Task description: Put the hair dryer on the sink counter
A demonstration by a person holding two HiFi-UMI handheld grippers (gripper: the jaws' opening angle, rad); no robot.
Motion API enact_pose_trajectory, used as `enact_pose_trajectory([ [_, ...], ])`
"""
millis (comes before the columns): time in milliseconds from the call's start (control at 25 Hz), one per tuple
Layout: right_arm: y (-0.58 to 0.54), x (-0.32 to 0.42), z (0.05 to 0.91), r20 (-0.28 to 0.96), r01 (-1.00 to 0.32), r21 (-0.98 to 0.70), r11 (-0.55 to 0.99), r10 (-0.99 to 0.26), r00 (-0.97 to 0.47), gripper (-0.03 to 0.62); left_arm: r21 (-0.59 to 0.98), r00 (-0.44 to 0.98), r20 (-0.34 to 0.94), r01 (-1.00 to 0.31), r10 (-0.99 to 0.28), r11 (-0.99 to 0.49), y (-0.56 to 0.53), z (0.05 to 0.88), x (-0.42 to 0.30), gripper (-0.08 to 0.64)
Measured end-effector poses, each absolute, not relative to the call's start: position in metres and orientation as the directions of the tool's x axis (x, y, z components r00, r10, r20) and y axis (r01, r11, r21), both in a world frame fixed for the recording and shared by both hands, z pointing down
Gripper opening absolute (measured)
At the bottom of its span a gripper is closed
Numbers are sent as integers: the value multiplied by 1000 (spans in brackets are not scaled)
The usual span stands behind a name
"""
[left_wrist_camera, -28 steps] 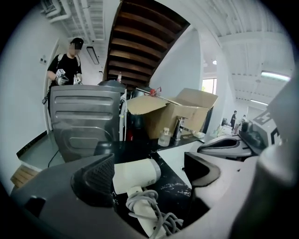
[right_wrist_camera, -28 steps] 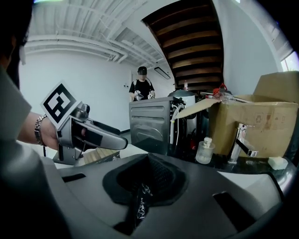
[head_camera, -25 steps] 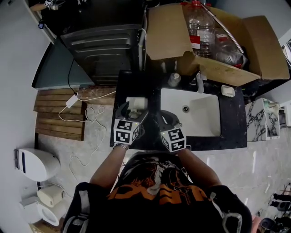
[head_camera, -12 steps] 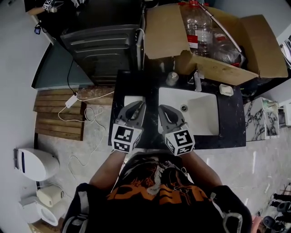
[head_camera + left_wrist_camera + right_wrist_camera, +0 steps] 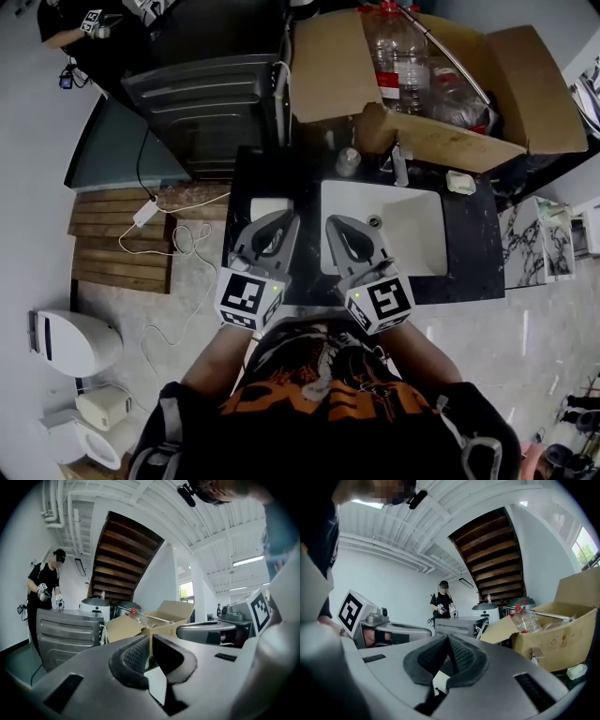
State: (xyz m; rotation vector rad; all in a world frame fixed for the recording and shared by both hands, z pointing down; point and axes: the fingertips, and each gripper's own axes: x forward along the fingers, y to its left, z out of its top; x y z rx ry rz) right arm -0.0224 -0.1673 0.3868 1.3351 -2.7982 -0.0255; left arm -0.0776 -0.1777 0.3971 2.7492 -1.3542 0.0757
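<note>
Currently, hair dryer: appearing in no view; likely light, rigid, smooth plastic trailing a cord, best taken by the handle. Left hand-held gripper [image 5: 284,220] and right hand-held gripper [image 5: 336,225]: both pressed together, empty, hovering side by side over the worktop's [image 5: 469,258] front edge, pointing toward the sink [image 5: 412,239].

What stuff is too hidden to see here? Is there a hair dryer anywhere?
- Hair dryer: I cannot pick one out in any view.
- White object on the counter: in the head view the left gripper covers its near part, so I cannot tell what it is.
- Counter's front edge: in the head view it lies under the left gripper and right gripper.
- Counter top: in both gripper views it is mostly blocked by the grippers' own bodies.
</note>
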Motion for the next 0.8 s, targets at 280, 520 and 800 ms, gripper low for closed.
enact_pose_trajectory([
  [280, -152, -16, 338, -58, -753, -28, 657, -753, -655, 14, 39, 683, 13, -730, -730, -682, -148, 345, -56, 23],
  [520, -139, -13, 311, -116, -746, 16, 665, -740, -662, 14, 25, 666, -20, -745, -746, -666, -139, 329, -55, 23],
  [800, -133, -6, 309, -121, -749, 40, 662, -741, -661, 14, 34, 639, -37, -767, -768, -640, -138, 320, -63, 23],
])
